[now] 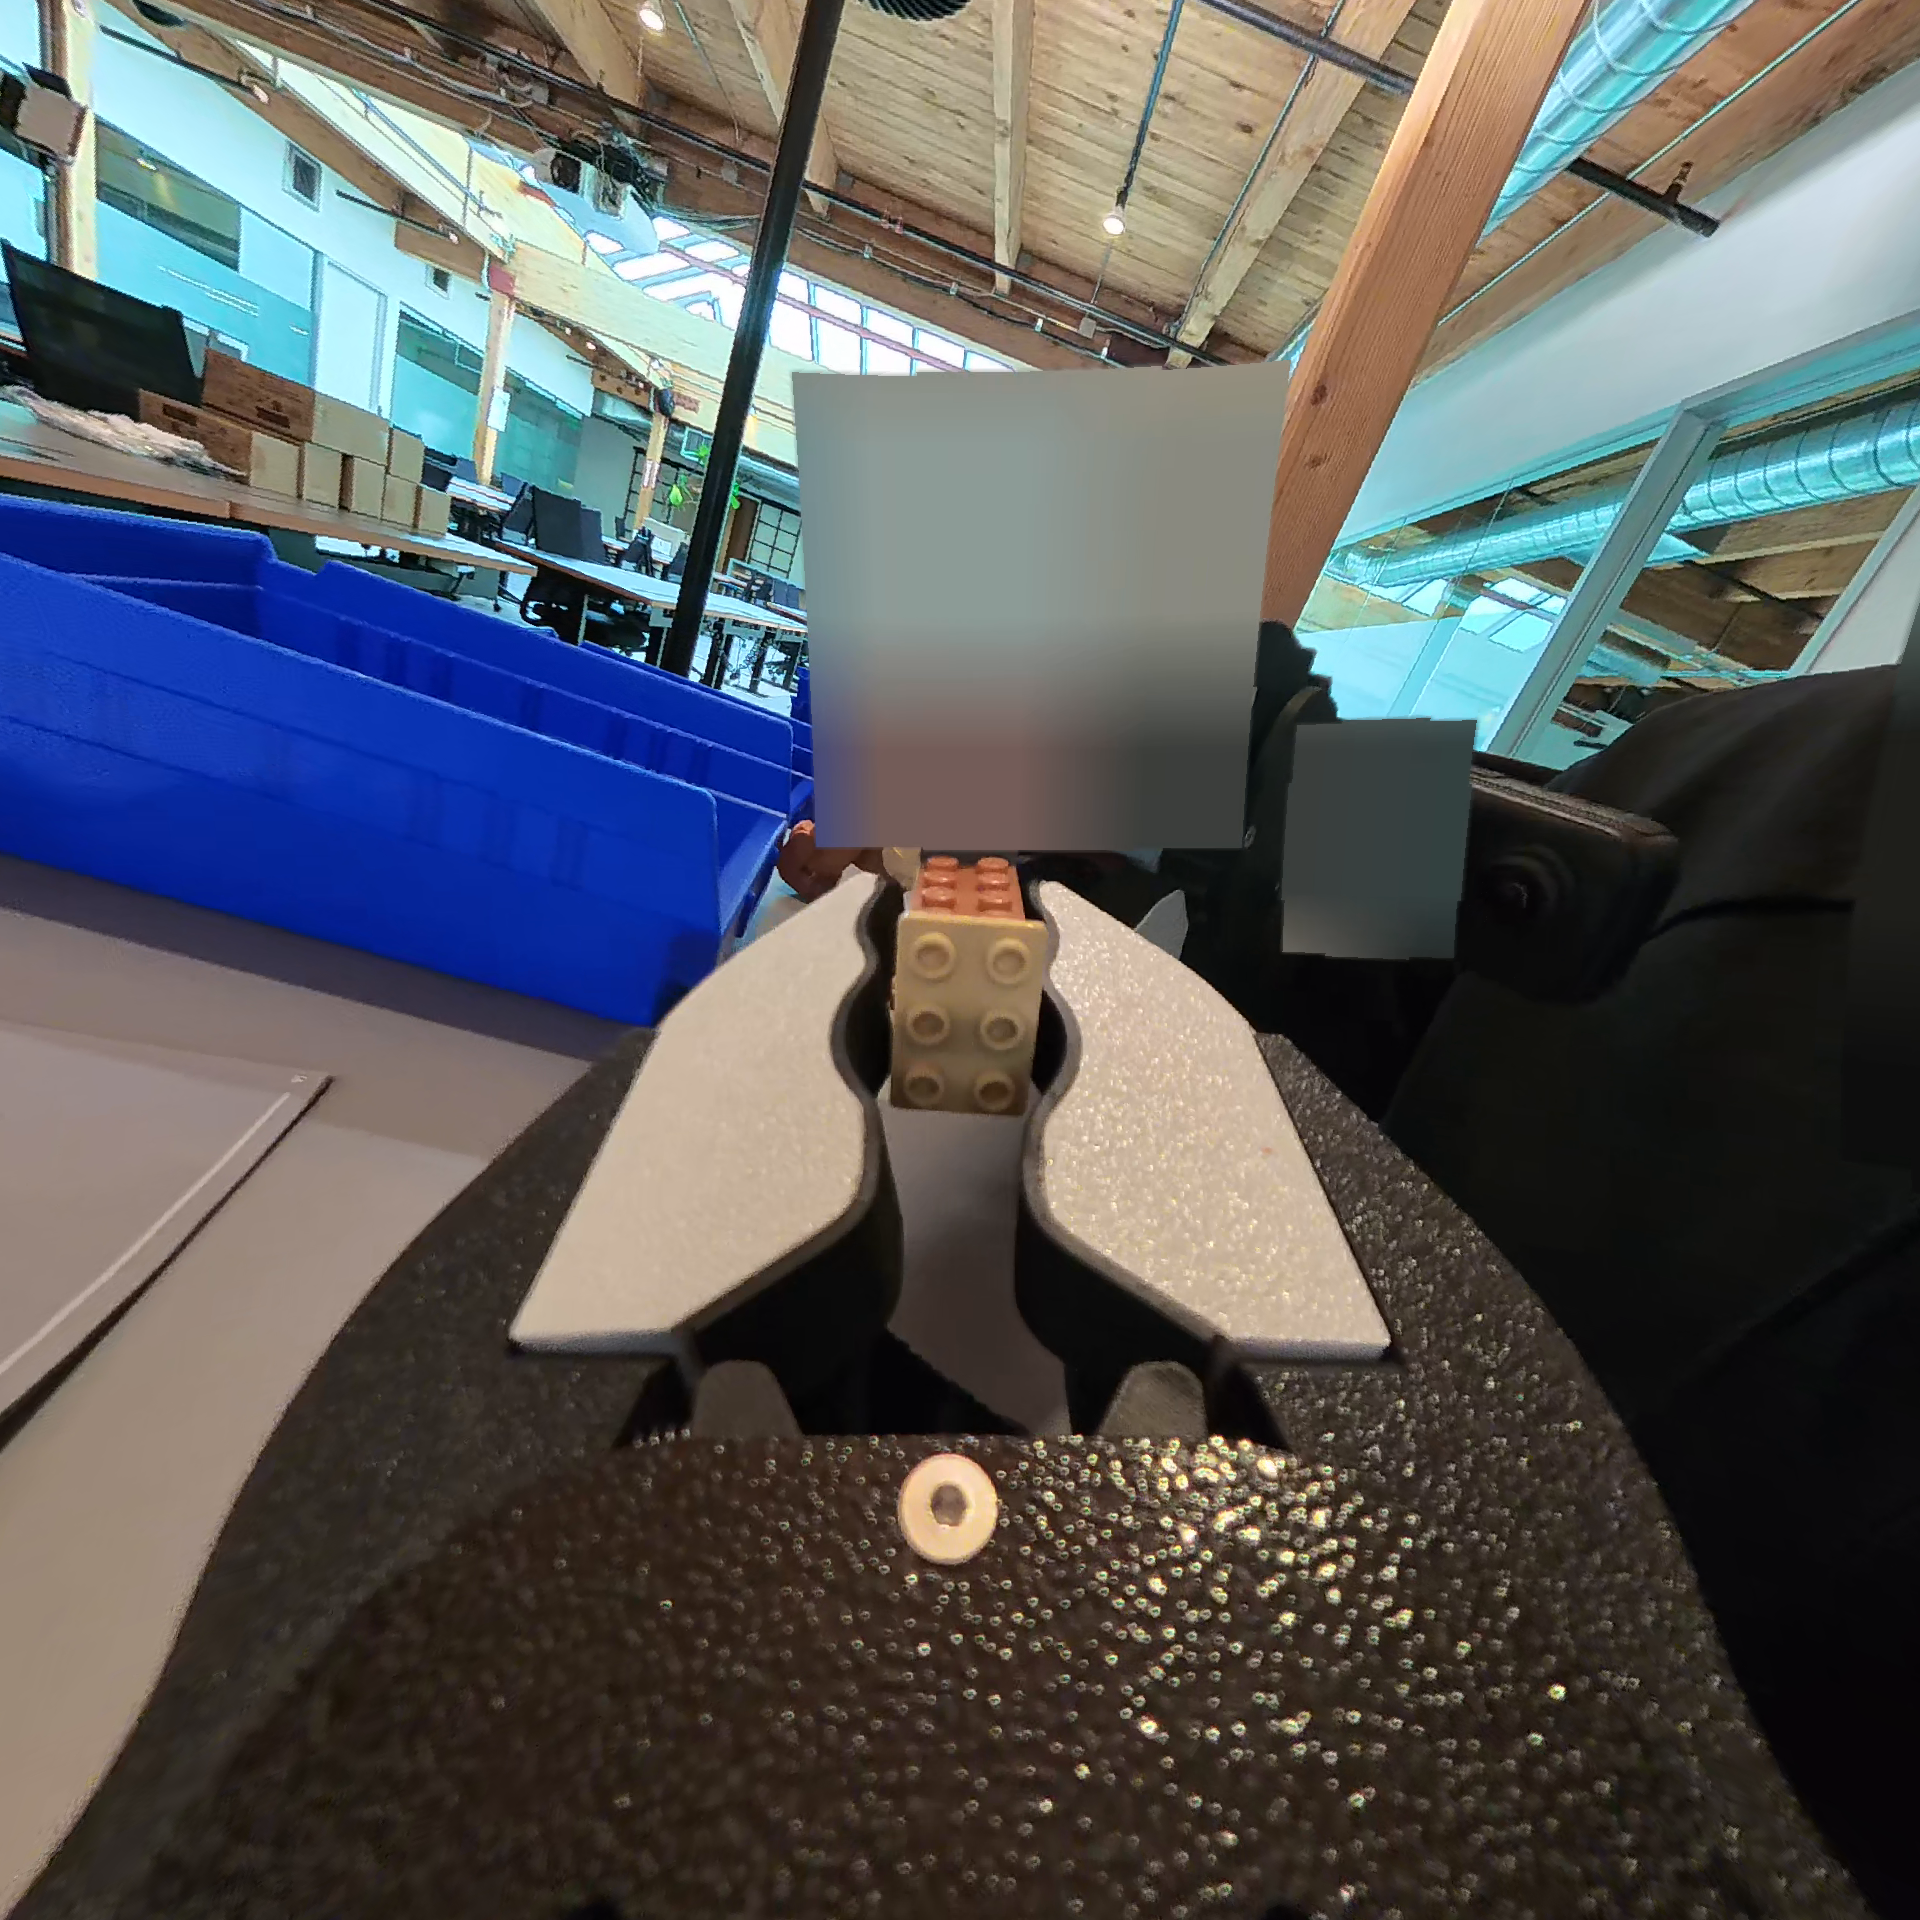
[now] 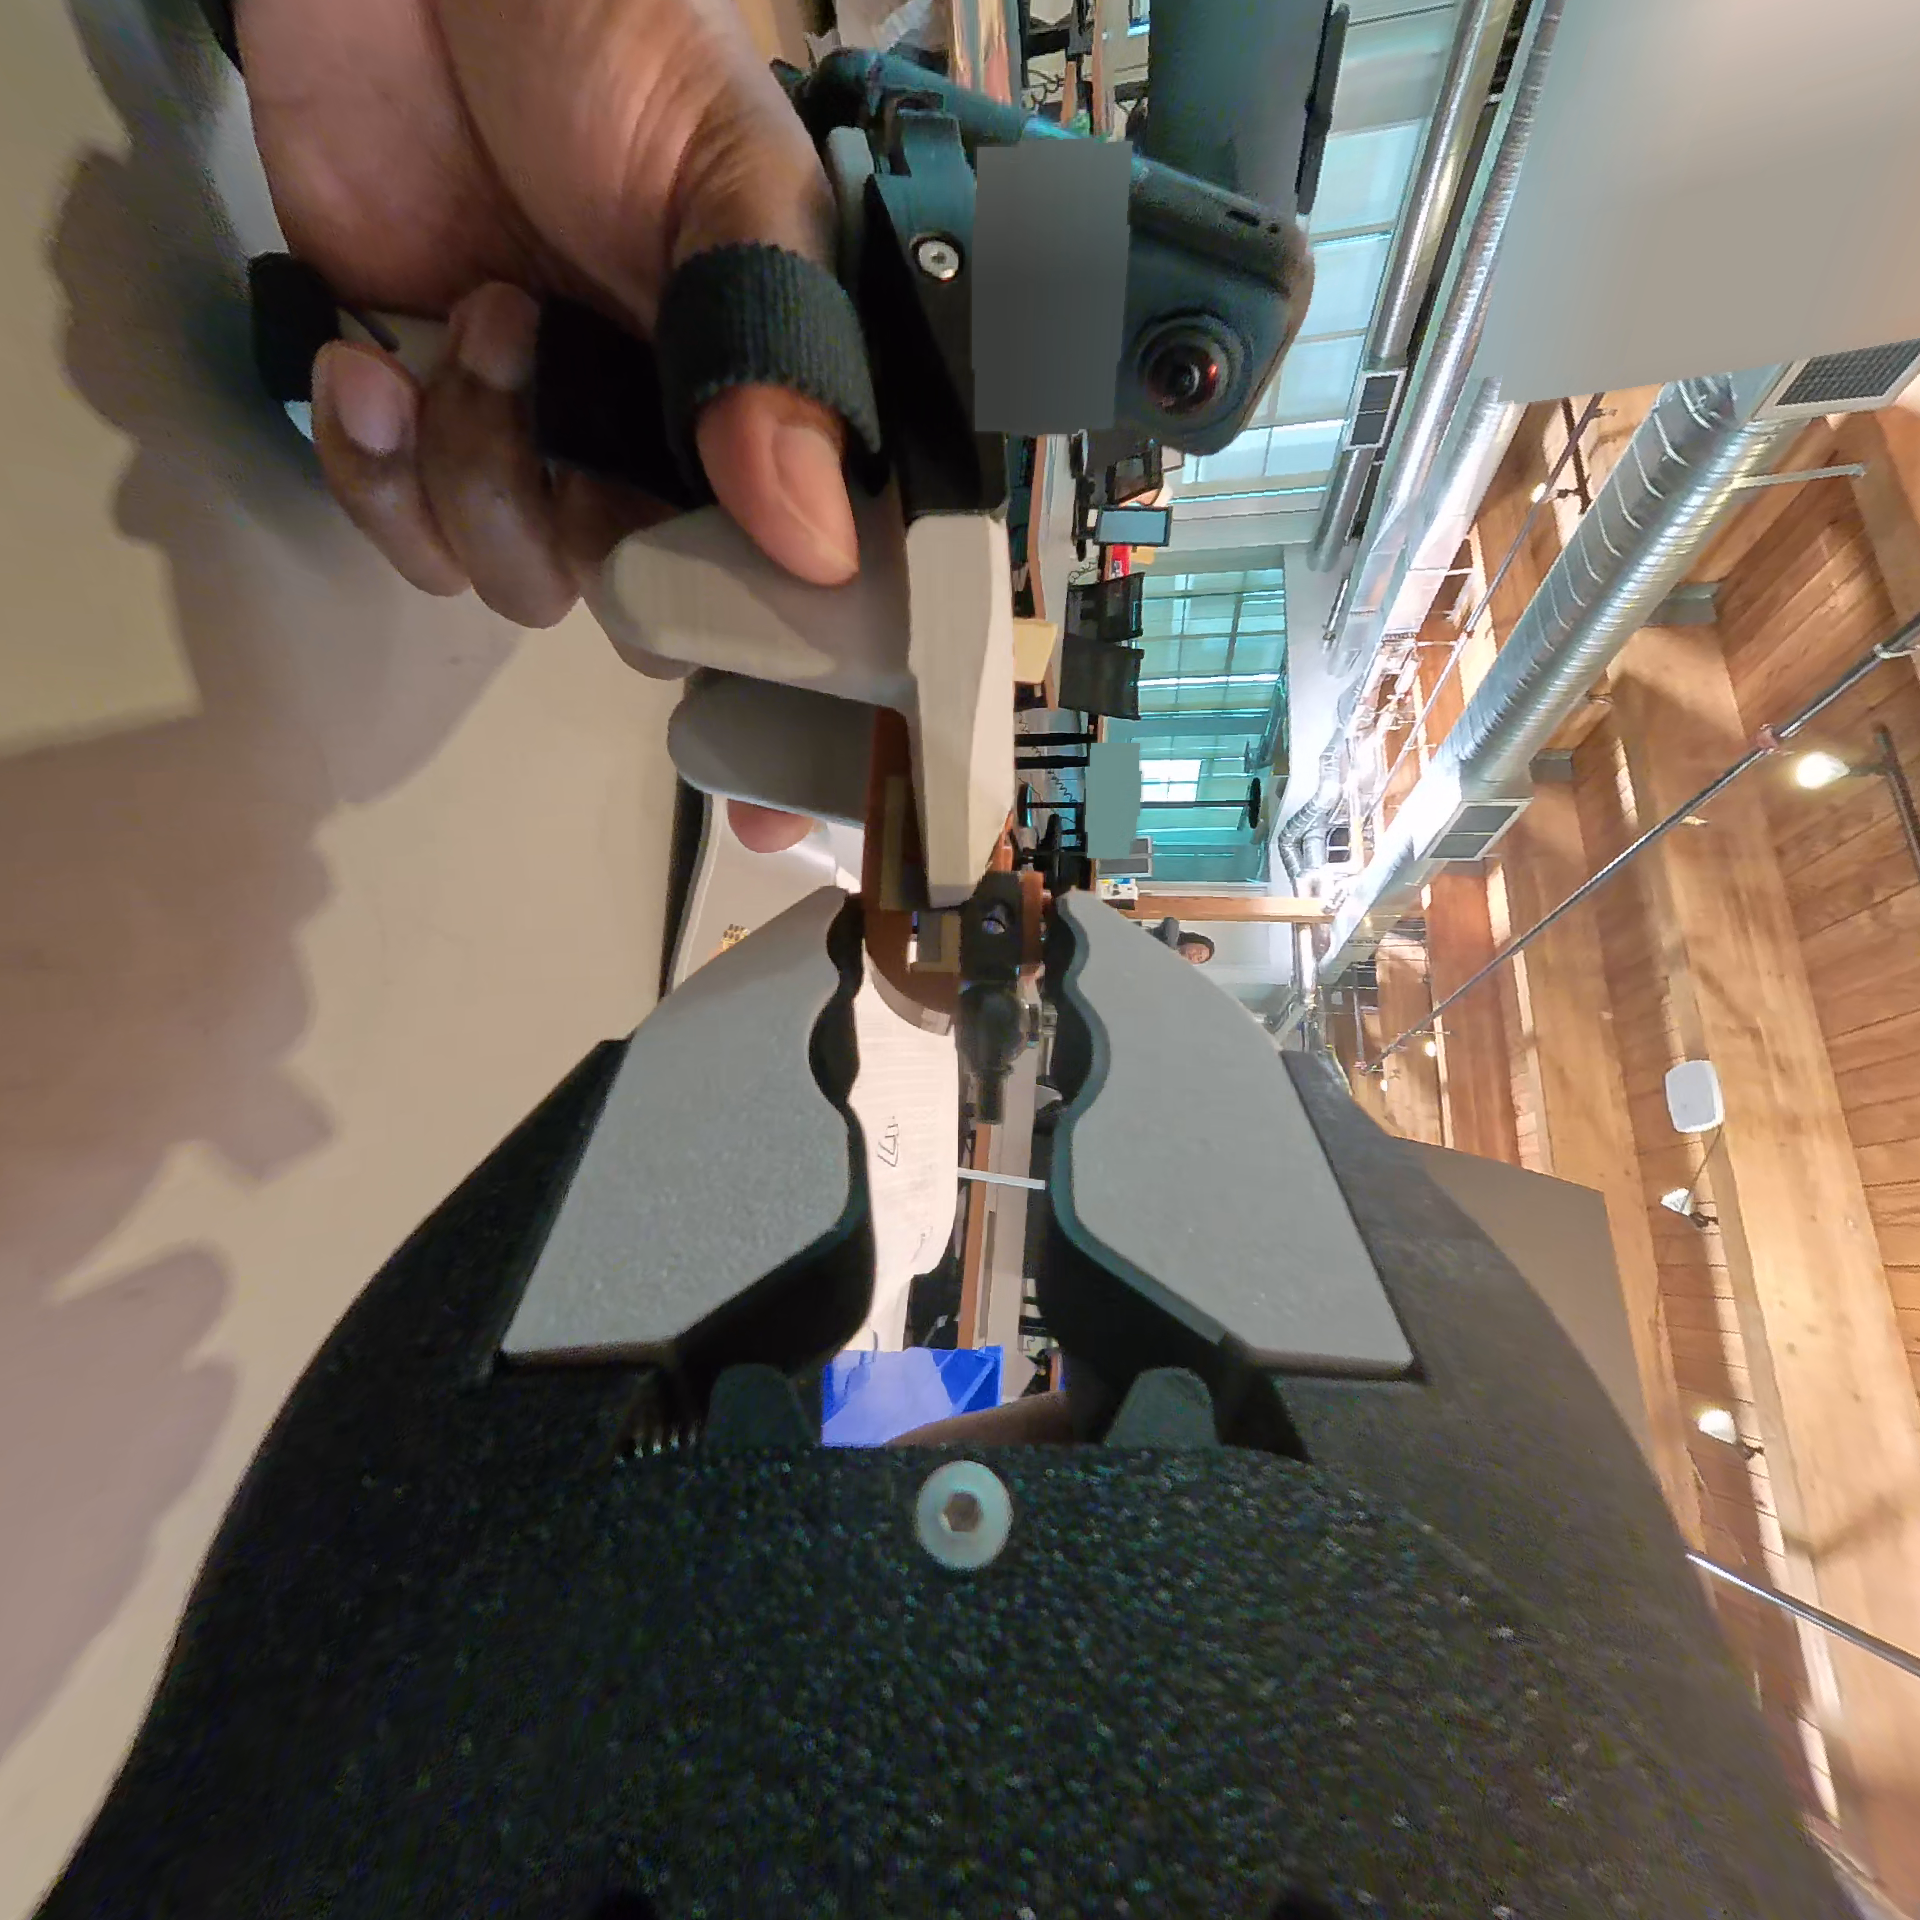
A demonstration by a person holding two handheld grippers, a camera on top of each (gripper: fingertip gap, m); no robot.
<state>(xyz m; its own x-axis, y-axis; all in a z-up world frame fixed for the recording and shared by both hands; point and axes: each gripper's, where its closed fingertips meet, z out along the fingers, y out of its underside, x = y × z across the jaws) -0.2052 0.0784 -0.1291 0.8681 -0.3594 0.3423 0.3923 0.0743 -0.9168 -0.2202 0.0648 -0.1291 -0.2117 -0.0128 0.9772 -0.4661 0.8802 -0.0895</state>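
Observation:
In the left wrist view my left gripper (image 1: 961,914) is shut on a tan studded brick (image 1: 966,1023), with both pads pressed on its sides. A reddish-brown studded brick (image 1: 966,883) is joined to the tan brick's far end and sticks out past the fingertips. In the right wrist view my right gripper (image 2: 956,930) is closed across the brown brick (image 2: 883,966), with its fingertips against either end. The left gripper (image 2: 935,790) comes in from above, held by a hand (image 2: 540,260). The tan brick (image 2: 894,842) shows as a thin edge beside its finger.
Blue plastic bins (image 1: 364,748) stand at the left on the grey table (image 1: 208,1195), where a flat grey mat (image 1: 125,1174) lies. A dark-clothed person (image 1: 1662,1091) is close on the right. A black stand (image 2: 992,997) shows behind the bricks.

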